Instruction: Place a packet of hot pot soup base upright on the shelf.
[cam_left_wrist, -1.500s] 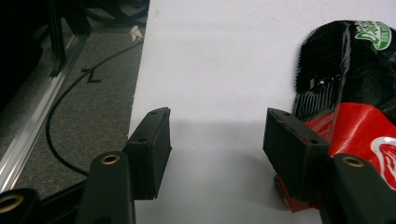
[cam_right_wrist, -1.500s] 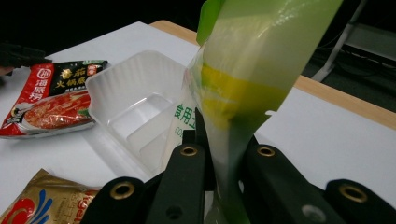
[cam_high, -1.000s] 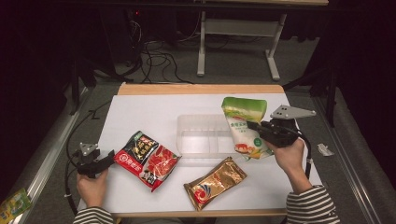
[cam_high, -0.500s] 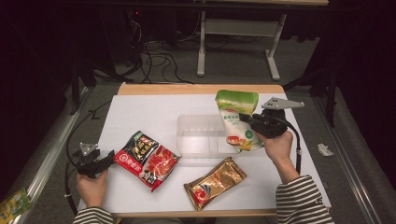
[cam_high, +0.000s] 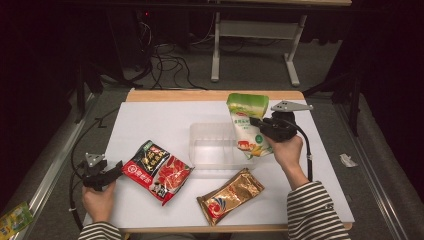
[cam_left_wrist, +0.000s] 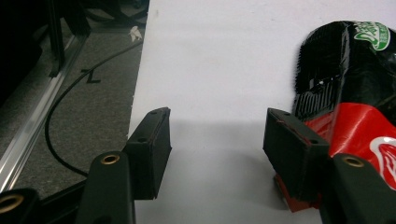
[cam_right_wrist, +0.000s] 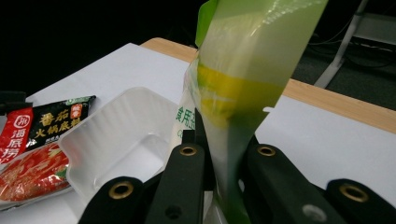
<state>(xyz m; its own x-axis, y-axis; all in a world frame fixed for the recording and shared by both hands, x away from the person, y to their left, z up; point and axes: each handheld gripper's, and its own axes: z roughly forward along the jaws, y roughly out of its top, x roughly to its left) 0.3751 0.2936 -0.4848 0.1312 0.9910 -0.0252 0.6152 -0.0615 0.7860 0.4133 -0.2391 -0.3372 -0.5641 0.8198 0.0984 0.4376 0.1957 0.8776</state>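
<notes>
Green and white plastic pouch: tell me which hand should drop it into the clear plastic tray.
Right. The right gripper is shut on the green and white plastic pouch, holding it at the clear plastic tray's right edge. The left gripper sits open by the red and black packet.

Plastics and foil on a matt table

Glossy green pouch (cam_high: 247, 125) beside the clear plastic tray (cam_high: 212, 145); shiny gold foil packet (cam_high: 230, 196) near it; matt white tabletop (cam_high: 150, 120).
</notes>
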